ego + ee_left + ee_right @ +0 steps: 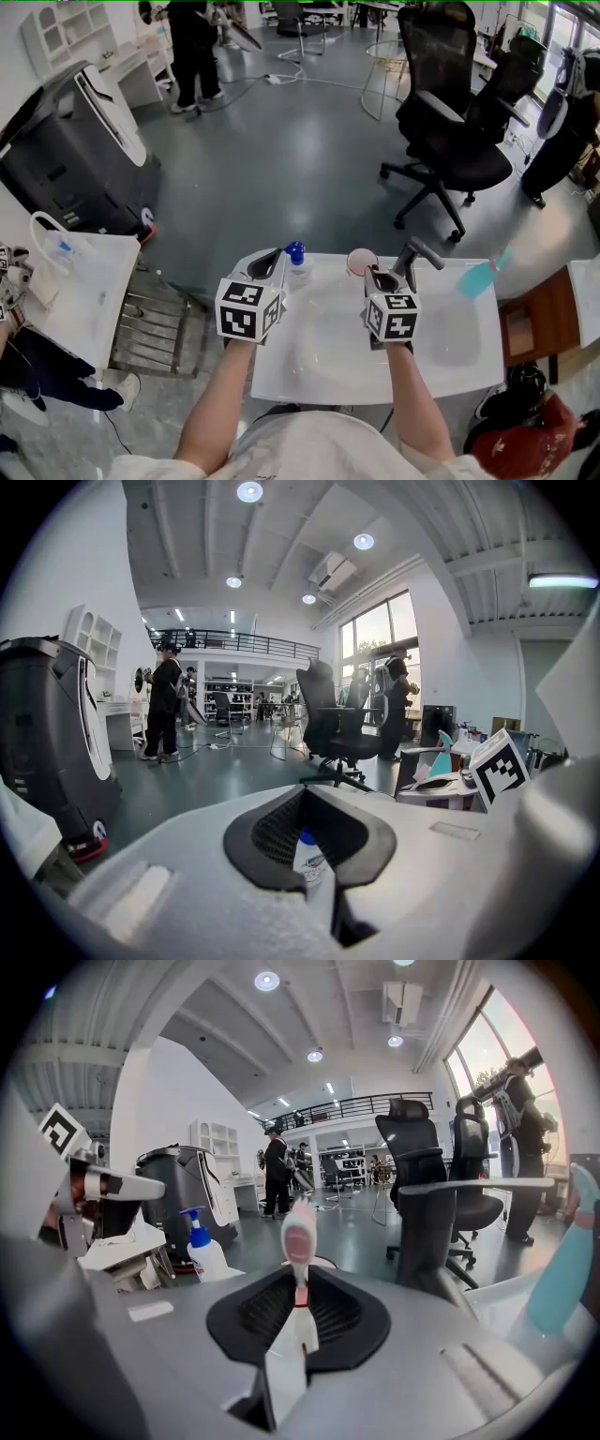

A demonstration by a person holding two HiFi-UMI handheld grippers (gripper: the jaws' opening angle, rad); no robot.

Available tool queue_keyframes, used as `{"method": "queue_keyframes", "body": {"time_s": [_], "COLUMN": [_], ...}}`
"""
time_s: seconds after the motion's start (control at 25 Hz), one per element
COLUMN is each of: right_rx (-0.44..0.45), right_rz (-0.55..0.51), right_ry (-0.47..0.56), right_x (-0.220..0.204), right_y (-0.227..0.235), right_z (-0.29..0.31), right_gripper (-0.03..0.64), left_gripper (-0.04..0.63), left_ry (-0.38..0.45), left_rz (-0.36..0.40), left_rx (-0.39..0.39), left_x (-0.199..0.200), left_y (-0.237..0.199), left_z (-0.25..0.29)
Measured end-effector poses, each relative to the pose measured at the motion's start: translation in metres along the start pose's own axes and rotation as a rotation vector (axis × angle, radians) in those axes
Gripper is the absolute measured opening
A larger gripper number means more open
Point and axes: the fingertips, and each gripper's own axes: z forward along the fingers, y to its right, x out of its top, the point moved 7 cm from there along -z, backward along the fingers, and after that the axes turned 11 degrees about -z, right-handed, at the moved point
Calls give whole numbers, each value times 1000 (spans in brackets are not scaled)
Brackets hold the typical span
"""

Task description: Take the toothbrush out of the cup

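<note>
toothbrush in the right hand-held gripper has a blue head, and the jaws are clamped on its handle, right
Not quite. The toothbrush has a pink and white head, not a blue one. The right gripper view shows it standing up between the jaws of the right hand-held gripper, which are clamped on its handle as you said.

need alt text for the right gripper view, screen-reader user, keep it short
The right gripper has its jaws shut on a pink-and-white toothbrush, whose head stands upright above them, with a pink cup rim just behind. A blue-topped pump bottle sits left, an office chair and a teal bottle right.
</note>
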Motion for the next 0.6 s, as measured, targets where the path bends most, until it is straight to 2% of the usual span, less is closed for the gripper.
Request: {"method": "queue_keyframes", "body": {"time_s": [0.6], "right_rx": [-11], "right_rz": [-27], "right_ry": [42], "right_x": [21], "right_y": [8], "right_z": [-10], "right_gripper": [40], "left_gripper": [3], "left_ry": [12], "left_rz": [5], "left_rx": [-6], "left_x": [3], "left_y": [6], "left_z": [-2]}}
